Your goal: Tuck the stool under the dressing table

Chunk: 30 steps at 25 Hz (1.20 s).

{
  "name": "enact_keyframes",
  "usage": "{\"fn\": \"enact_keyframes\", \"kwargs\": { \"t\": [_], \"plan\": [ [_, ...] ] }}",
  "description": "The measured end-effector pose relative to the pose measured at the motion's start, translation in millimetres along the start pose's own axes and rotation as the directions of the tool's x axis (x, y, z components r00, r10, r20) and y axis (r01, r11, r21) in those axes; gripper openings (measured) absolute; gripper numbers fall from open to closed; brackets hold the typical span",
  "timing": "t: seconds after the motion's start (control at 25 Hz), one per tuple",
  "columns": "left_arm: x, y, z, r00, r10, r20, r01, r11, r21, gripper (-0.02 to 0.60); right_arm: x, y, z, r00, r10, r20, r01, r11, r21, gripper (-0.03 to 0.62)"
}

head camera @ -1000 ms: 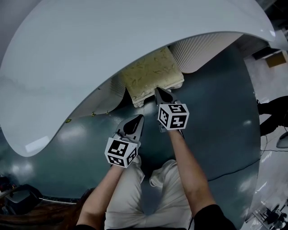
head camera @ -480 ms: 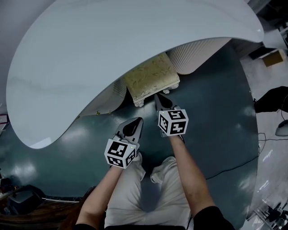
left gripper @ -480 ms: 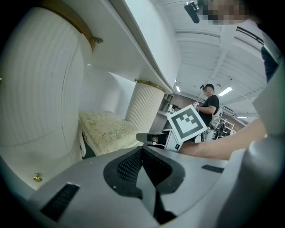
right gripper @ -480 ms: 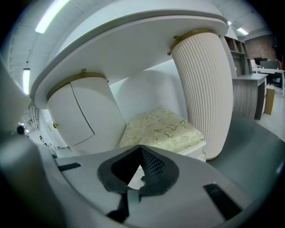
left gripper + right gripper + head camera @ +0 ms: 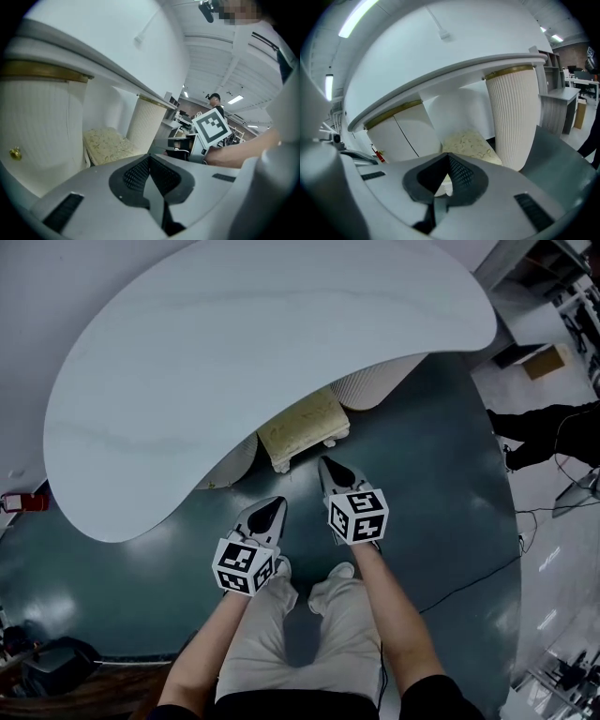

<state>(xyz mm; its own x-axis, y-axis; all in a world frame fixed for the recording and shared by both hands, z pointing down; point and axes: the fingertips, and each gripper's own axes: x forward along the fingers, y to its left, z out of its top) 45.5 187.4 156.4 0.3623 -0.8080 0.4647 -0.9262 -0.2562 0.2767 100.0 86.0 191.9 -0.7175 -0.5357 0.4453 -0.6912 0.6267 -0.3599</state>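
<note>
1. Dark teal floor [image 5: 441, 484] spreads beneath the white, curved dressing table [image 5: 234, 352], seen from steeply above.
2. The stool [image 5: 302, 426], topped with a pale patterned cushion, stands in the gap between the table's two pedestals, with the ribbed pedestal [image 5: 370, 385] just to its right. Its far part is hidden under the tabletop's edge, while its near part and front legs still show.
3. A second ago the right gripper [image 5: 323, 463] had its tip against the stool's near edge. Now the tip sits just short of the stool, with a strip of floor between them. Less of the cushion shows than before, though the head view has also shifted, so part of that may be the angle.
4. The right gripper's jaws are pressed together with nothing between them. The left gripper [image 5: 275, 506] is likewise closed and empty. It is held further back, near the person's knees and well apart from the stool.
5. Judged from this, the push looks done or nearly so. The stool is mostly tucked in, and at most a final nudge remains.
</note>
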Motion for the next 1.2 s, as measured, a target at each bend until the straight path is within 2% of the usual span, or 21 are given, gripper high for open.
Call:
{"fn": "enact_keyframes", "kwargs": {
  "t": [0.2, 0.48, 0.76, 1.0, 1.2],
  "plan": [
    [-74.8, -45.6, 95.2, 1.0, 0.003, 0.002, -0.003, 1.0, -0.001, 0.009, -86.1, 61.1, 84.2, 1.0, 0.021, -0.005, -0.021, 1.0, 0.007, 0.009],
    [-134.1, -81.9, 197.6, 0.999, -0.034, -0.002, 0.034, 0.999, 0.006, 0.009, -157.3, 116.2, 178.8, 1.0, 0.027, -0.015, -0.026, 1.0, 0.014, 0.008],
    [-211.8, -98.3, 258.2, 0.999, -0.021, 0.028, 0.021, 1.0, 0.004, 0.009, -233.1, 173.4, 237.9, 1.0, 0.019, -0.014, -0.018, 1.0, 0.011, 0.009],
    [-291.0, -114.8, 300.3, 0.997, -0.037, 0.065, 0.038, 0.999, -0.005, 0.009, -286.7, 245.5, 286.8, 0.999, 0.04, -0.005, -0.04, 0.997, -0.068, 0.009],
    [-332.8, -139.2, 337.7, 0.995, -0.07, 0.075, 0.068, 0.997, 0.039, 0.009, -330.9, 293.1, 313.8, 0.997, 0.073, -0.001, -0.073, 0.995, -0.061, 0.009]
  ]
}}
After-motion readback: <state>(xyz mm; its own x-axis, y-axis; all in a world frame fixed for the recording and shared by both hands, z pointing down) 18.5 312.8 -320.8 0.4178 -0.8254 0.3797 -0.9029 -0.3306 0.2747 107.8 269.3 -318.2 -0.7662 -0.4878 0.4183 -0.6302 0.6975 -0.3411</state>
